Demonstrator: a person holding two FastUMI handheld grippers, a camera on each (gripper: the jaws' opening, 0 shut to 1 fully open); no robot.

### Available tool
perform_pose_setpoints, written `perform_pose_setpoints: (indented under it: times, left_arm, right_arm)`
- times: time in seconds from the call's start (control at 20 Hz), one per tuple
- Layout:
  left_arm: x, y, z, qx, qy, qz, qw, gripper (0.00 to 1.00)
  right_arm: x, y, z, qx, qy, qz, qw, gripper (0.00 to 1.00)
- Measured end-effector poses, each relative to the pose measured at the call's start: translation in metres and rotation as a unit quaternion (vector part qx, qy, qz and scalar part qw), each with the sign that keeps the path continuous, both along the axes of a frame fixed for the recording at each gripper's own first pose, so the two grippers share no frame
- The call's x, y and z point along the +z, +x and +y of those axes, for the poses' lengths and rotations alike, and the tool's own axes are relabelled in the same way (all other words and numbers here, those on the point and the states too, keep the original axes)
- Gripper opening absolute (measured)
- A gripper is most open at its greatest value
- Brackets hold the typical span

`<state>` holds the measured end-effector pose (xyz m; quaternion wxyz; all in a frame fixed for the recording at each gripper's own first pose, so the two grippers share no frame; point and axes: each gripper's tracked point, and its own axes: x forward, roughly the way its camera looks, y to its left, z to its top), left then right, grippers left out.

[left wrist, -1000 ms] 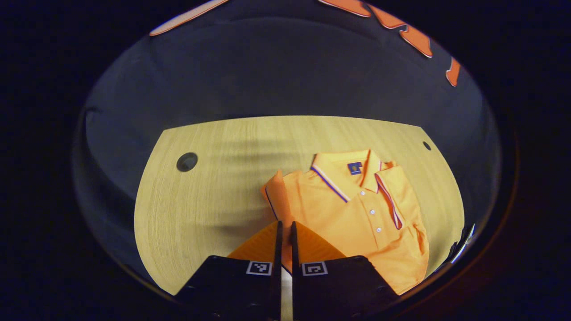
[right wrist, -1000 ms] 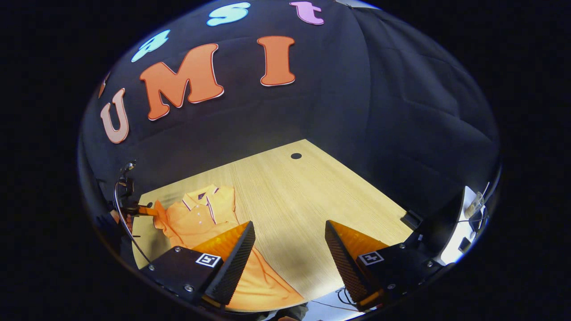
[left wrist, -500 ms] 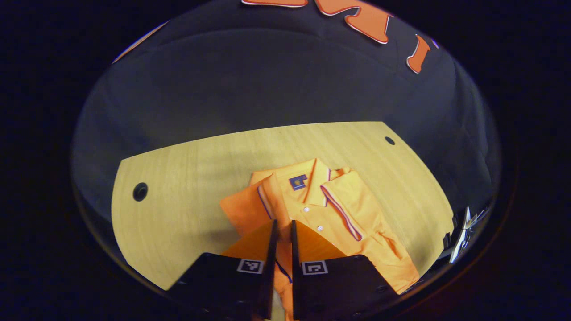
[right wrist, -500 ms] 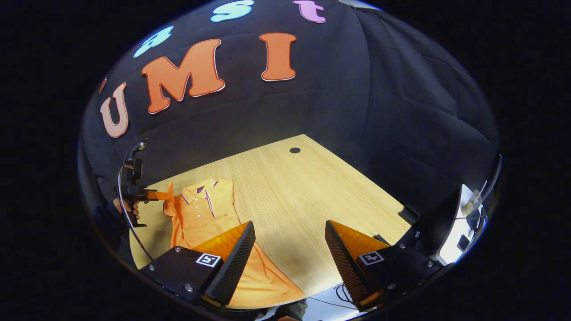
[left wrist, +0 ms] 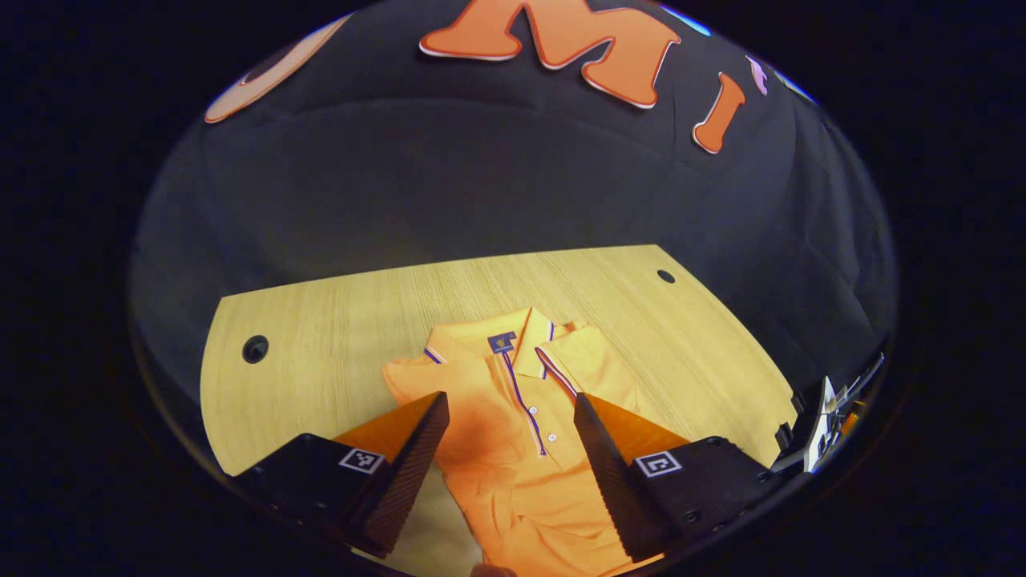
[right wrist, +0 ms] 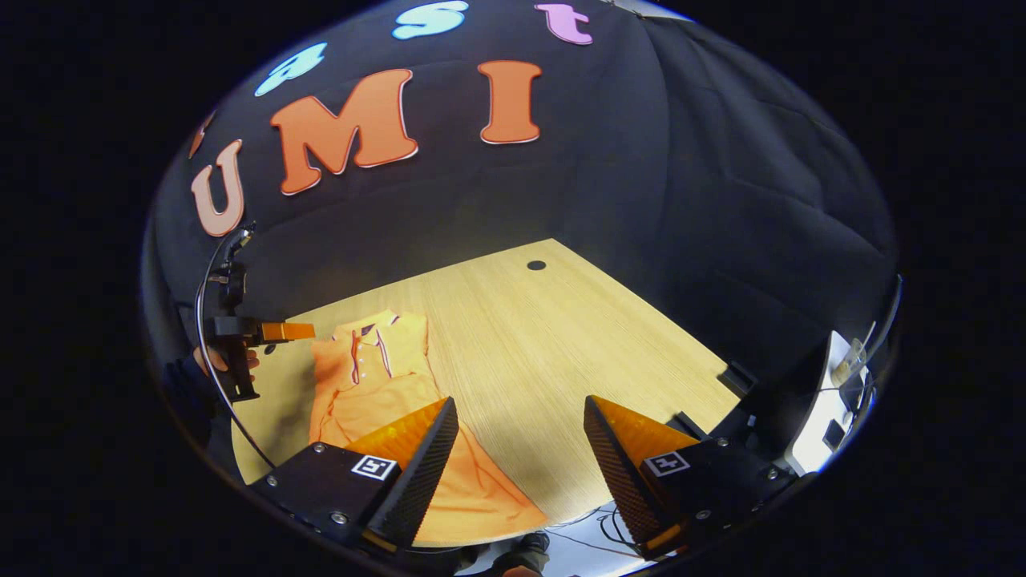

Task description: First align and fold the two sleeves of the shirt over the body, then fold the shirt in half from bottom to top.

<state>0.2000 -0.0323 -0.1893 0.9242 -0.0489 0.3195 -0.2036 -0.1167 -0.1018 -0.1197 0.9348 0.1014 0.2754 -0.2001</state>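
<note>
Left gripper view: the left gripper (left wrist: 506,417) hangs spread wide, empty, above the shirt (left wrist: 513,417), which lies flat on the table (left wrist: 337,320) (collar toward 12 o'clock). The right gripper (right wrist: 521,417) gapes too, shirt at its 9 o'clock.

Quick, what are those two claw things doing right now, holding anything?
Left gripper: jaws open, holding nothing, hanging over the orange shirt.
Right gripper: jaws open, holding nothing, over the wooden table beside the shirt.

Tongs (left wrist: 509,417) spread apart, above orange shirt (left wrist: 513,433), wooden table (left wrist: 337,328)
</note>
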Motion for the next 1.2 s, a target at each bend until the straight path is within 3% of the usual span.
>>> perform_pose_setpoints:
  times: [0.4, 0.65, 0.9, 1.05, 1.2]
  left_arm:
    - [0.092, -0.087, 0.039, 0.087, -0.011, -0.126, 0.988, 0.98]
    - [0.143, -0.157, 0.067, 0.142, -0.012, -0.21, 0.967, 0.98]
    - [0.169, -0.232, 0.079, 0.195, -0.005, -0.289, 0.937, 0.98]
    - [0.177, -0.264, 0.086, 0.218, -0.01, -0.309, 0.926, 0.98]
    - [0.171, -0.278, 0.088, 0.229, -0.007, -0.309, 0.923, 0.98]
  right_arm:
    - [0.034, 0.013, 0.017, 0.087, -0.044, -0.094, 0.991, 0.98]
    - [0.046, 0.016, 0.04, 0.152, -0.072, -0.145, 0.975, 0.98]
    - [0.062, 0.011, 0.056, 0.204, -0.08, -0.198, 0.955, 0.97]
    - [0.068, 0.004, 0.063, 0.228, -0.087, -0.222, 0.944, 0.97]
    - [0.054, 0.004, 0.066, 0.24, -0.085, -0.211, 0.944, 0.97]
